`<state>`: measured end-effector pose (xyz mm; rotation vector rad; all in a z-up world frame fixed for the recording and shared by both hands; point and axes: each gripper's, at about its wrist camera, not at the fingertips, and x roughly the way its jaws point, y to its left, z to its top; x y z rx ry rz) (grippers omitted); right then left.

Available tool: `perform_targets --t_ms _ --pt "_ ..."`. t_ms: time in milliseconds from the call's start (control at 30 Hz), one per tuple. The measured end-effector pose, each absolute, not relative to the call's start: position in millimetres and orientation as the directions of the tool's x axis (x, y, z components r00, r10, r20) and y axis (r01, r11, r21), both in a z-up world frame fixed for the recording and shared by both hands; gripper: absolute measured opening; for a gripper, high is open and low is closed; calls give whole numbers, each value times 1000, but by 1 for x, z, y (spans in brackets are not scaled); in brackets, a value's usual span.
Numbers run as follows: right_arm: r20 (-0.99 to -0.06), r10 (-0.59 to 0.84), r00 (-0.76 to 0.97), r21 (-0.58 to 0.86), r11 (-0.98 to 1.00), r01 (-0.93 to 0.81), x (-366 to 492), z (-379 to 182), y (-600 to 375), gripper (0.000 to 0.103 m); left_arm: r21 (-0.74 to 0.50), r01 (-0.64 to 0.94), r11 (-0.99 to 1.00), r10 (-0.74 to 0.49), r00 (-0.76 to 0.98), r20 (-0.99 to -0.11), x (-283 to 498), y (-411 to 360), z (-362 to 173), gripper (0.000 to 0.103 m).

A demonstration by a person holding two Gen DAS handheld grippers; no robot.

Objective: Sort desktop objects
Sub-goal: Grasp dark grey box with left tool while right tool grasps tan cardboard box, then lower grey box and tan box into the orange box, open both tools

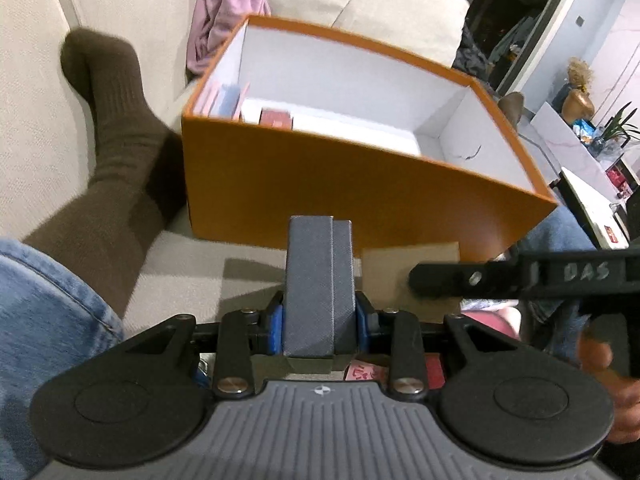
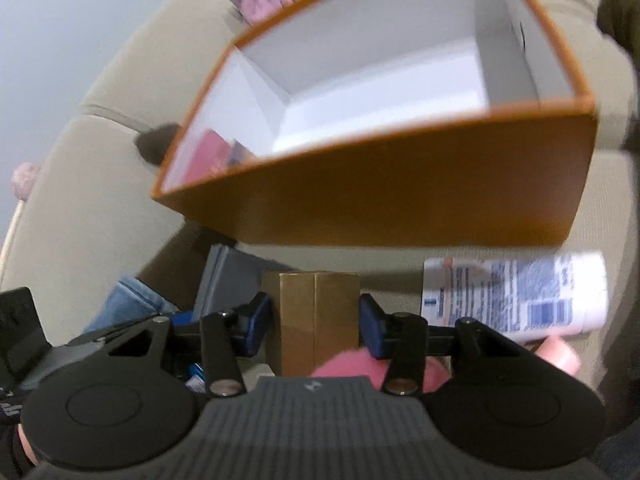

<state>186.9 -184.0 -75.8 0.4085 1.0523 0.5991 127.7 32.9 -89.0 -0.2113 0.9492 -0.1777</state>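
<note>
From the left wrist, the left gripper clamps a grey box upright, short of the orange bin, ready for lifting in.

From the right wrist, the right gripper pinches a brown carton likewise; a white printed packet lies beside it.

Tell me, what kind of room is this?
Probably a home living room. The orange box sits on a beige sofa beside someone's socked leg, and a side table with a gold bust and a plant stands further back.
</note>
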Motion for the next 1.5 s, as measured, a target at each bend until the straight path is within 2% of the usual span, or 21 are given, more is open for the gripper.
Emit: perform_targets --t_ms 300,533,700,867,1000,1133,1500 --pt "-571 679 461 567 732 -377 188 2 -194 50 -275 133 952 -290 675 -678 118 41 -19 38" --pt "-546 624 558 502 778 -379 228 43 -186 50 -282 134 950 -288 723 -628 176 41 21 38" --pt "-681 511 524 426 859 -284 273 13 -171 50 -223 126 967 -250 652 -716 218 28 -9 38" --pt "-772 492 403 429 871 -241 296 -26 -172 50 -147 140 979 -202 599 -775 230 17 -40 38" --pt "-803 479 353 415 876 -245 300 -43 -168 50 -104 144 984 -167 554 -816 238 14 -55 38" --pt "-823 475 310 416 877 -241 304 -54 -163 47 -63 163 985 -144 555 -819 239 5 -50 38" --pt "-814 504 290 452 862 -229 310 -65 -159 49 -19 186 982 -119 544 -831 243 -1 -46 38"
